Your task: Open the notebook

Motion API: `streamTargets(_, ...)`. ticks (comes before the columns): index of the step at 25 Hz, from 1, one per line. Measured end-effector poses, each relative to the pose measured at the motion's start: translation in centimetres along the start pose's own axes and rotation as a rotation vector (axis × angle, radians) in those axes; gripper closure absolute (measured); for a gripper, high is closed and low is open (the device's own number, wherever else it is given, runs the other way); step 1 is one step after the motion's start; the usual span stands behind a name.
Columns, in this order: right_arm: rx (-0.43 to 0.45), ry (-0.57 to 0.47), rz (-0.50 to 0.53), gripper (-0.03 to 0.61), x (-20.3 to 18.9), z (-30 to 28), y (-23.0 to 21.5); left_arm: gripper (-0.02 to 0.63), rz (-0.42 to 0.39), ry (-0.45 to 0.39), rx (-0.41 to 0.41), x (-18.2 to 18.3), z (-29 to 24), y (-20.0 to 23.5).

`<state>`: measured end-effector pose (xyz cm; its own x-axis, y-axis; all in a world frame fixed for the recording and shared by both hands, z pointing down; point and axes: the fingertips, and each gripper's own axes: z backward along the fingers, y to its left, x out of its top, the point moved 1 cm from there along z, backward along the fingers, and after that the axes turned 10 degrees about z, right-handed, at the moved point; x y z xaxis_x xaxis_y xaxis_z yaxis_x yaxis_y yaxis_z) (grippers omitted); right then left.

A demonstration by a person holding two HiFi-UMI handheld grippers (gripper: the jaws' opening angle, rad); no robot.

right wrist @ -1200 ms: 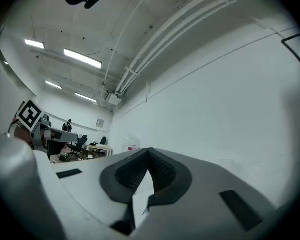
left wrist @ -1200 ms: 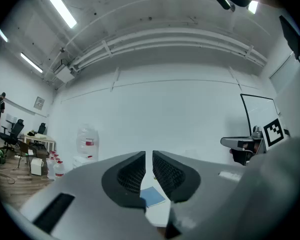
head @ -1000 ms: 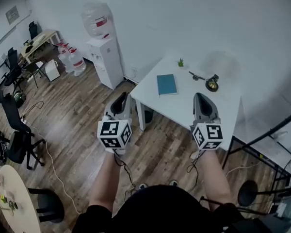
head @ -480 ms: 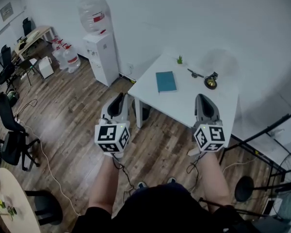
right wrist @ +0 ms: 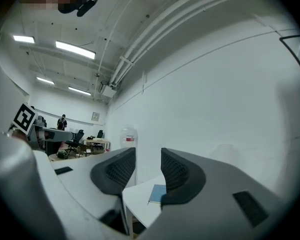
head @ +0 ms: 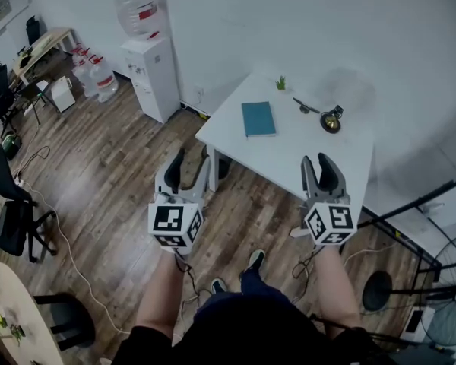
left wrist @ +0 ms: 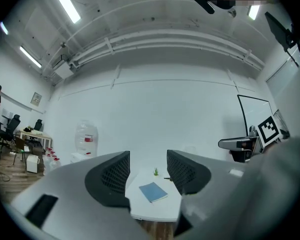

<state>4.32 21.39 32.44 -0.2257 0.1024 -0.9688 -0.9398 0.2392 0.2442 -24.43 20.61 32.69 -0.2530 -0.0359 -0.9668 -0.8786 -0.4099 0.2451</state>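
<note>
Head view: left gripper [head: 188, 166] and right gripper [head: 319, 172] hang empty short of the table [head: 304, 152], jaws opening; the closed notebook [head: 258, 119] lies flat on it. Jaws could shove it instead of catching the cover.

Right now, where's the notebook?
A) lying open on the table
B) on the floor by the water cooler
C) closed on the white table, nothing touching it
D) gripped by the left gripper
C: the notebook lies shut on the white table. The left gripper and the right gripper are short of it, their jaws opening with nothing between them.
</note>
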Motion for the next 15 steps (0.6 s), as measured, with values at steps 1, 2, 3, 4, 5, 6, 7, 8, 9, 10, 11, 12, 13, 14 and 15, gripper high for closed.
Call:
streamTargets(1,0.004,-0.001,-0.009,0.414,-0.2,-0.4,-0.3,0.387,-0.001,0.005,0.005,-0.1,-0.3,0.0)
streamTargets(2,0.009,-0.007,-0.018,0.413,-0.3,-1.1,-0.6,0.387,-0.006,0.008,0.011,-0.2,-0.8,0.1)
streamTargets(3,0.015,-0.014,-0.03,0.413,-0.5,-2.0,-1.0,0.388,-0.014,0.011,0.019,-0.3,-1.5,0.2)
streamTargets(4,0.022,-0.02,-0.043,0.414,-0.9,-3.0,-1.4,0.388,-0.021,0.017,0.027,-0.5,-2.3,0.3)
streamTargets(5,0.031,-0.024,-0.055,0.414,-1.4,-4.0,-1.8,0.388,-0.026,0.023,0.035,-0.8,-3.2,0.3)
streamTargets(6,0.04,-0.024,-0.066,0.416,-2.1,-4.9,-2.3,0.388,-0.031,0.03,0.044,-1.1,-4.0,0.2)
streamTargets(7,0.05,-0.022,-0.077,0.416,-2.7,-5.7,-2.9,0.388,-0.034,0.037,0.052,-1.3,-4.7,0.0)
streamTargets(8,0.059,-0.021,-0.085,0.416,-3.2,-6.4,-3.5,0.388,-0.037,0.042,0.06,-1.4,-5.5,-0.3)
streamTargets(9,0.066,-0.022,-0.092,0.416,-3.5,-7.1,-4.3,0.388,-0.04,0.046,0.068,-1.5,-6.3,-0.6)
streamTargets(10,0.071,-0.026,-0.098,0.416,-3.6,-7.9,-5.1,0.388,-0.044,0.048,0.075,-1.5,-7.2,-0.8)
streamTargets(11,0.076,-0.03,-0.102,0.416,-3.8,-8.7,-5.9,0.388,-0.049,0.05,0.082,-1.6,-8.3,-1.0)
streamTargets(12,0.082,-0.034,-0.105,0.416,-4.1,-9.7,-6.7,0.388,-0.055,0.053,0.086,-1.7,-9.4,-1.2)
streamTargets(13,0.087,-0.037,-0.108,0.414,-4.5,-10.8,-7.4,0.388,-0.06,0.056,0.09,-1.9,-10.6,-1.3)
streamTargets(14,0.092,-0.037,-0.112,0.414,-4.9,-11.7,-8.1,0.388,-0.064,0.06,0.093,-2.2,-11.8,-1.4)
streamTargets(15,0.095,-0.036,-0.117,0.414,-5.4,-12.5,-8.8,0.388,-0.068,0.065,0.096,-2.5,-12.9,-1.6)
